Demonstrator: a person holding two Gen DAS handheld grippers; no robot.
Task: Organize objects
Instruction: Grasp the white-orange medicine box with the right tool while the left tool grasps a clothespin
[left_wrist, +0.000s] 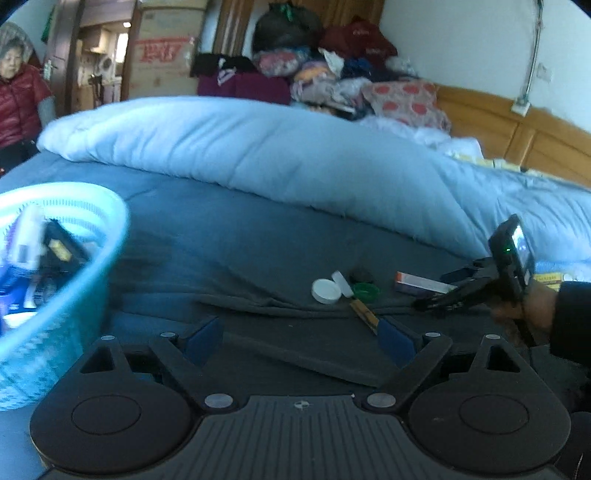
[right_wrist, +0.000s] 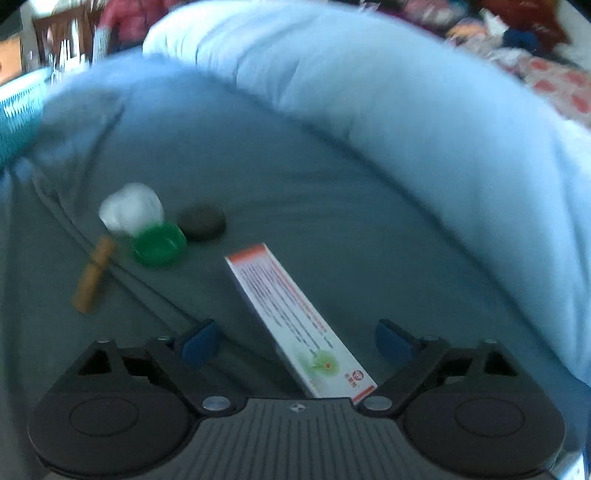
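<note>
Right hand-held gripper (right_wrist: 297, 341), jaws wide, straddles box (right_wrist: 291, 317) untouched.

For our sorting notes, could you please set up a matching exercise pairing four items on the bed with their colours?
Things:
1. basket
2. long box
3. round cap
4. shallow lid

Colours:
A. green
B. white with orange edging
C. turquoise
D. plain white

Pairs: 1-C, 2-B, 3-D, 4-A
</note>
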